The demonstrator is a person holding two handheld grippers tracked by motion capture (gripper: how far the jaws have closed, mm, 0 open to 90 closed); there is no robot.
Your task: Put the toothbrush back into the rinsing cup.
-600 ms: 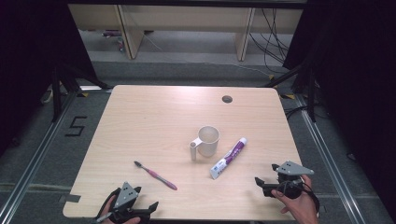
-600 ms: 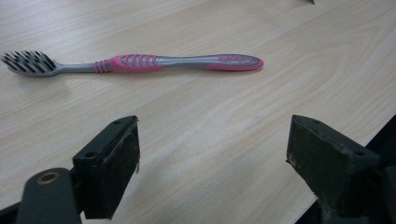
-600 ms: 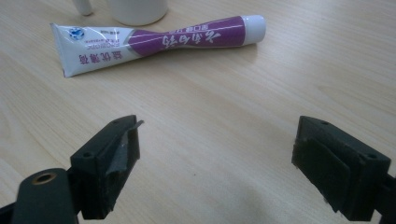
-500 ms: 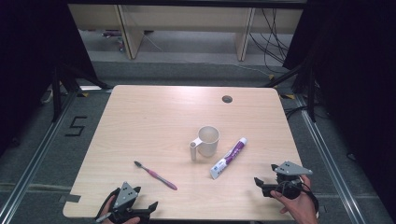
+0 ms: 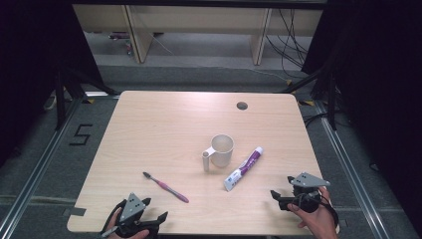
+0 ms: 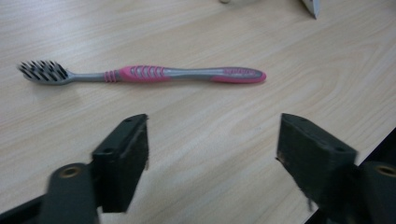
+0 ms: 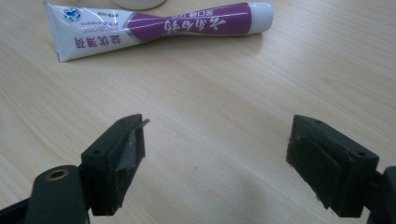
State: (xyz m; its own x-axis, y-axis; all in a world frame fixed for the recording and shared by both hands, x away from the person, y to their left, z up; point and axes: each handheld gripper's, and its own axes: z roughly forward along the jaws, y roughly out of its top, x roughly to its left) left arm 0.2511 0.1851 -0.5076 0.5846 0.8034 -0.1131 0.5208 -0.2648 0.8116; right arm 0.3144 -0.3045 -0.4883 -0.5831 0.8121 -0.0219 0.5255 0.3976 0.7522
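approach stage, nothing picked up yet. left gripper low at the bottom left of the high view, jaws spread wide and empty, aimed at the toothbrush lying flat just up and right of it, bristle end toward the upper left. in the left gripper view, toothbrush stretched across the upper half of the frame, well ahead of the jaws, not between them. right gripper at the lower right, jaws likewise wide apart, holding nothing, facing the toothpaste tube, set diagonally just right of the white mug near mid-frame. in the right gripper view, toothpaste tube along the top edge, clear of the jaws. next, probably: reach forward, straddle the pink handle across its narrow width, then close; same for the tube, gripped across its flat body.
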